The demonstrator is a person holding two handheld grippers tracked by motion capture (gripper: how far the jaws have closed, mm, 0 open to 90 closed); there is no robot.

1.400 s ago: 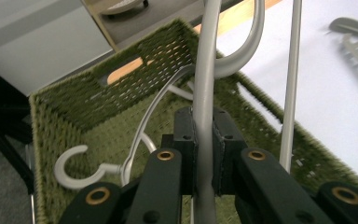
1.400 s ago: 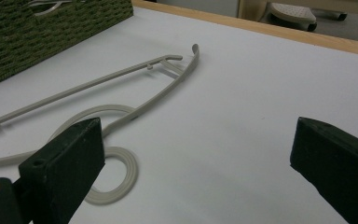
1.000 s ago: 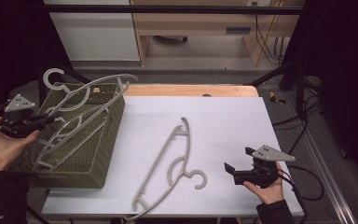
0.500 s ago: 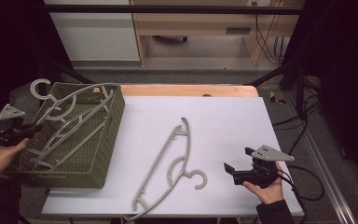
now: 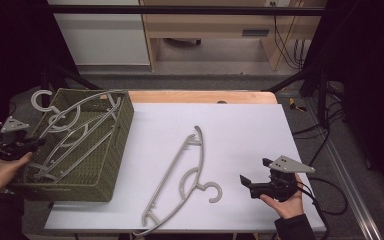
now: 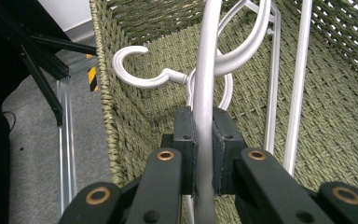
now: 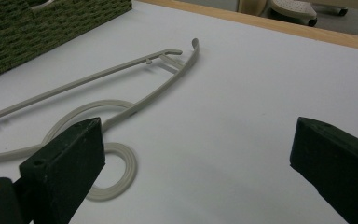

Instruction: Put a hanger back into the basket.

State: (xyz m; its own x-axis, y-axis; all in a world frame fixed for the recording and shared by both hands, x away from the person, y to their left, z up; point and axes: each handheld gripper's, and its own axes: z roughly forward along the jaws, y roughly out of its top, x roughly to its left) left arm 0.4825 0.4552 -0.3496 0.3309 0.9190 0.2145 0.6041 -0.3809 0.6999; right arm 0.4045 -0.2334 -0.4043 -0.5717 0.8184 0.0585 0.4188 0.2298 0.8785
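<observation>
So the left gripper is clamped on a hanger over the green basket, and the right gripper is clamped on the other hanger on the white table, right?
Not quite: the right gripper holds nothing. The right gripper view shows its jaws wide apart, beside the hanger on the table. The left gripper is indeed clamped on a hanger over the green basket.

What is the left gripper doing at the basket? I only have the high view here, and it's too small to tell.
Observer: The left gripper is shut on a grey hanger, pads pressed on its bar, inside the green woven basket.
Operator: One hanger in there?
Observer: No, another hanger lies behind it, by the basket wall.
Operator: And the right gripper?
Observer: The right gripper is open and holds nothing, with the hook of the hanger on the table by one jaw.
</observation>
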